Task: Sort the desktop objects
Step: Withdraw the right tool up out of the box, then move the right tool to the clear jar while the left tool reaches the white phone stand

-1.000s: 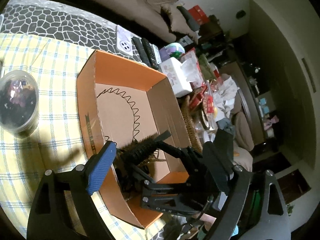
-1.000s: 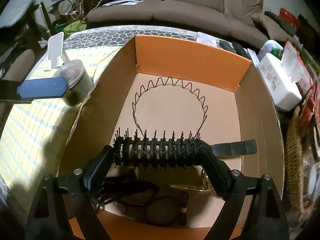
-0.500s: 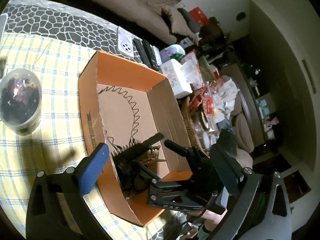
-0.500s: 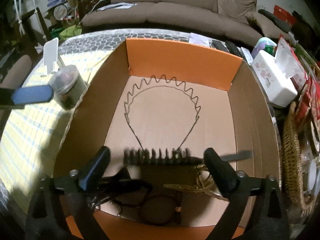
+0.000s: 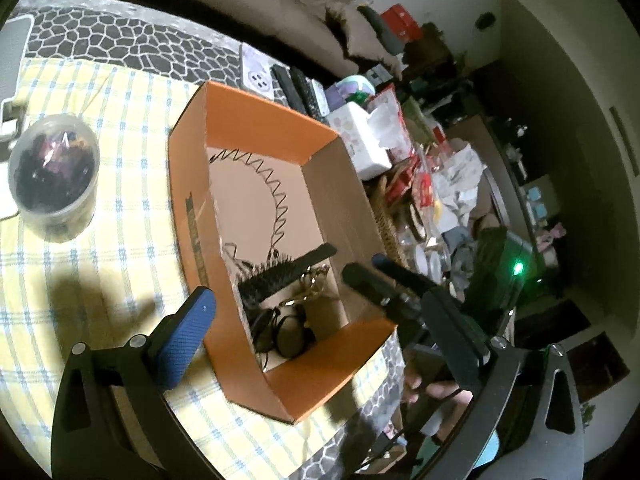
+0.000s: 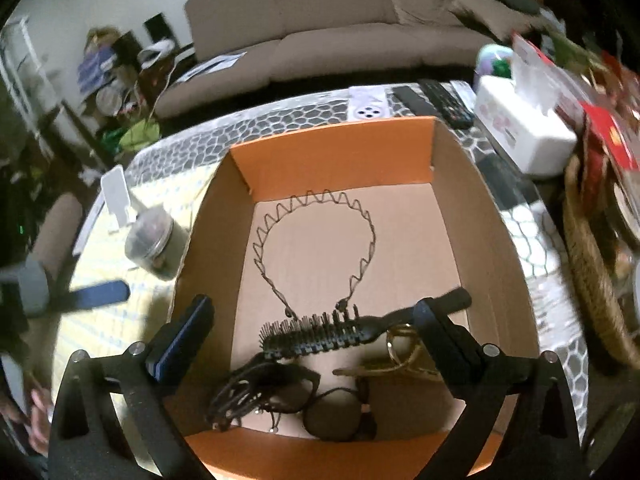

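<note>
Hovering beside the cardboard box (image 5: 256, 176) on the table (image 5: 100, 240), the left tool (image 5: 320, 336) gapes wide, empty. Right wrist view: right tool (image 6: 312, 332) spread wide too — nothing gripped; hairbrush (image 6: 320, 336) lies loose inside (beside glasses (image 6: 320, 400)).

— The box (image 6: 332, 148) looks like plain matt cardboard, orange on the outside and the flaps, raw brown within.

— And the hairbrush (image 6: 316, 338)?

— Black plastic, slightly shiny, with stiff bristles. The zigzag headband (image 6: 316, 200) is thin dark wire.

— The tablecloth (image 5: 100, 248)?

— Woven cloth, yellow check, matt. The jar (image 5: 54, 176) on it is clear glossy plastic.

— The left gripper (image 5: 320, 332) has a blue pad, finely textured and rubbery; its frame is matt black plastic.
</note>
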Demonstrator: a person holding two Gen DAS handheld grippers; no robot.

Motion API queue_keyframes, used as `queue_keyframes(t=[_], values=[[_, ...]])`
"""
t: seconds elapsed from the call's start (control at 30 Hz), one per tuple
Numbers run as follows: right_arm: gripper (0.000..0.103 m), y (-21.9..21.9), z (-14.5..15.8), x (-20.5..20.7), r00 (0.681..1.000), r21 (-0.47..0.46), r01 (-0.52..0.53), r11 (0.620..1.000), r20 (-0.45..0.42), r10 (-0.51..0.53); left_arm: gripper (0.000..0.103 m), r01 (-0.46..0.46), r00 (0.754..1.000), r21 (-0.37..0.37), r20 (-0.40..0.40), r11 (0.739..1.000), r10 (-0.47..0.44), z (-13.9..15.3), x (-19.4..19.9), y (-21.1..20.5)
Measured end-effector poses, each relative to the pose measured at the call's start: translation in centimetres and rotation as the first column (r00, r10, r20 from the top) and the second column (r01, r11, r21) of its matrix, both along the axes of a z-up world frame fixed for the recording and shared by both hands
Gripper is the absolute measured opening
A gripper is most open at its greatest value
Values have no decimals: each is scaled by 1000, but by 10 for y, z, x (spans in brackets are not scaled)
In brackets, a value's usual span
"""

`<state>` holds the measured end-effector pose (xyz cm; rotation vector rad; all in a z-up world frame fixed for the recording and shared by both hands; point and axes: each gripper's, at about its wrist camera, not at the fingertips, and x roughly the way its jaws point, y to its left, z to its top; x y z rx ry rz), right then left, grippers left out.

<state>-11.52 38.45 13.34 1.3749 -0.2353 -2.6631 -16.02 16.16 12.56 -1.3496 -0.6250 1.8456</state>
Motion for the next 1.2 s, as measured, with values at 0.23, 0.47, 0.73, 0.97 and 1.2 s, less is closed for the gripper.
queue_keyframes(t=[0.23, 0.47, 0.73, 0.97, 1.2], values=[[102, 1, 2, 11, 1000, 44, 28, 999, 2, -28, 103, 22, 1000, -52, -12, 998, -22, -2, 20, -7], [103, -16, 8, 19, 1000, 86, 9, 996, 21, -11, 103, 4, 1000, -75, -14, 997, -5, 0, 33, -25], [103, -48, 26, 28, 999, 121, -37, 992, -9, 38, 103, -53, 998, -96, -23, 994, 51, 2, 36, -63], [103, -79, 33, 22, 997, 136, -65, 989, -19, 69, 103, -134, 991, -148, -34, 980, 130, -8, 25, -106], [103, -112, 39, 9, 995, 125, -89, 988, -32, 94, 103, -233, 972, -211, -39, 949, 230, -34, 0, -150]])
